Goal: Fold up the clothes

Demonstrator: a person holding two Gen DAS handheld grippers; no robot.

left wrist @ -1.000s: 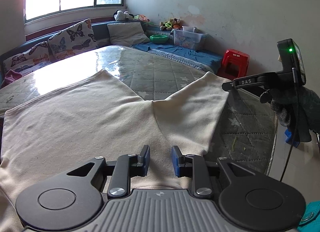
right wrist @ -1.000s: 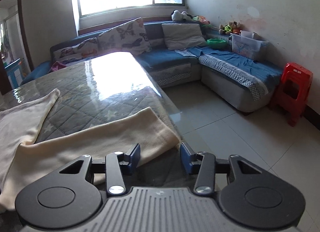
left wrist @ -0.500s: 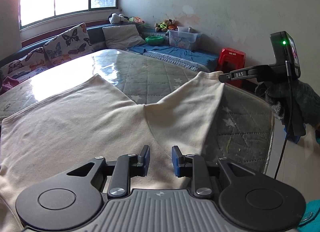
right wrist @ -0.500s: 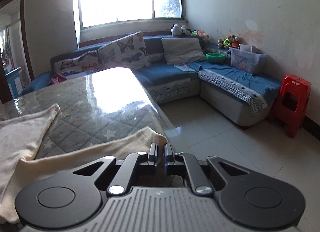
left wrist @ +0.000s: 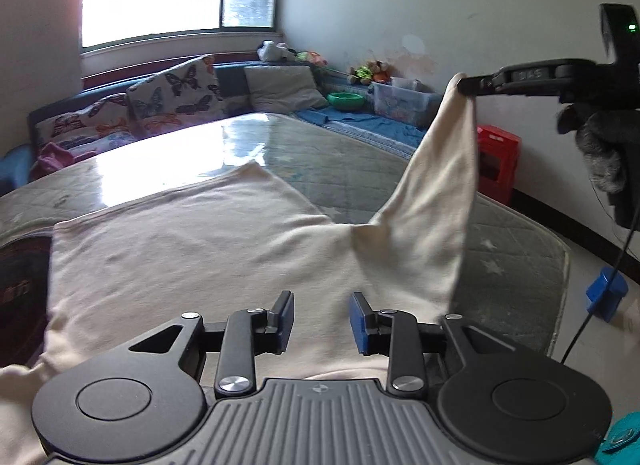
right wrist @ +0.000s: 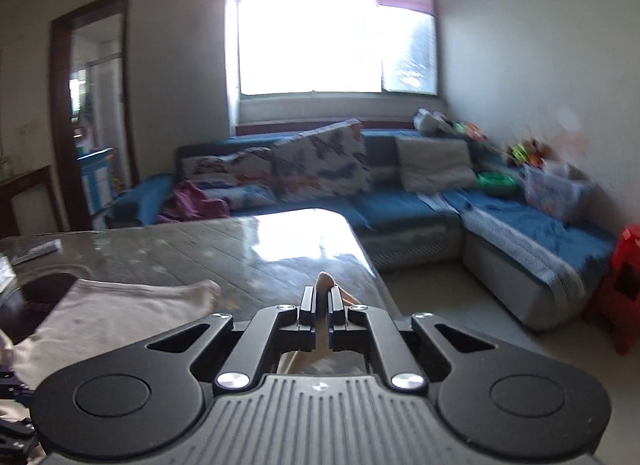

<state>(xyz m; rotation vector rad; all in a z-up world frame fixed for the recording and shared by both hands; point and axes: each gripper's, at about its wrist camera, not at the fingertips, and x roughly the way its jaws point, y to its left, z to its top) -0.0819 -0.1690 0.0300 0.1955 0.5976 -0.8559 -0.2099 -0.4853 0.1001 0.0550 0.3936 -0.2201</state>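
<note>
A cream garment (left wrist: 192,257) lies spread on the quilted table (left wrist: 340,161). My left gripper (left wrist: 321,319) is open and empty, low over the garment's near part. My right gripper (right wrist: 321,299) is shut on the tip of the garment's right end (right wrist: 325,279). In the left wrist view that end (left wrist: 436,185) hangs stretched up from the table to the right gripper's fingertips (left wrist: 466,87). The garment's other end (right wrist: 120,305) lies flat at the left in the right wrist view.
A blue corner sofa (right wrist: 400,205) with butterfly cushions (left wrist: 176,93) runs behind the table. A red plastic stool (left wrist: 496,161) stands on the floor at the right. A green bowl (left wrist: 345,99) and a clear box (left wrist: 404,103) sit on the sofa. A doorway (right wrist: 92,113) is at left.
My right gripper closed on the garment's right end and has lifted it high off the table. My left gripper stayed open over the garment.
</note>
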